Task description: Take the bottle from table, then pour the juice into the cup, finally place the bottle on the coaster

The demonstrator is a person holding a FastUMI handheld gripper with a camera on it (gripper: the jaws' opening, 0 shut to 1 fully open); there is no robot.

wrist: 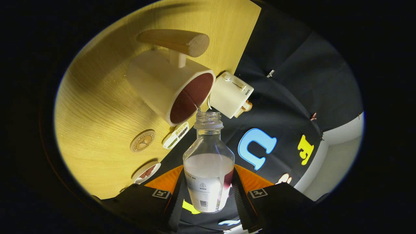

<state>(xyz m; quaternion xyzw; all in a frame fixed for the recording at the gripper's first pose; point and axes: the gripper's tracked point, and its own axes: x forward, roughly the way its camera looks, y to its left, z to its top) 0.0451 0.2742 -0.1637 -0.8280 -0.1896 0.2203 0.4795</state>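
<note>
Bottle [208, 162]: clear plastic, cap off, held between the two fingers of the gripper [208, 190]. Both fingers press against its lower body, one on each side, at the level of the white label. Gripper is clamped on the bottle. Neck and open mouth point forward, away from the fingers.

Contents: pale, cloudy liquid fills the lower part of the bottle, up to about the shoulder; the upper part and neck look clear. A thin stream is visible leaving the bottle mouth and running into the cup opening.

Cup [169, 86]: cream-coloured outside, dark reddish-brown inside, just ahead of the bottle mouth. Its rim sits almost at the bottle's opening. It has a wooden handle [175, 40] on a short cream post, on the side facing away from the bottle.

Table [97, 107]: light wood grain, under the cup, beyond and to the left of the fingers.

Coaster [142, 140]: round, wooden, with an engraved emblem, lying flat on the table left of the bottle, between the cup and the left finger.

Other items: a small white tag [175, 135] near the table edge between coaster and bottle neck; a round dish [146, 172] just beyond the left finger; a cream toaster-shaped box [231, 94] just right of the cup, beyond the bottle mouth.
</note>
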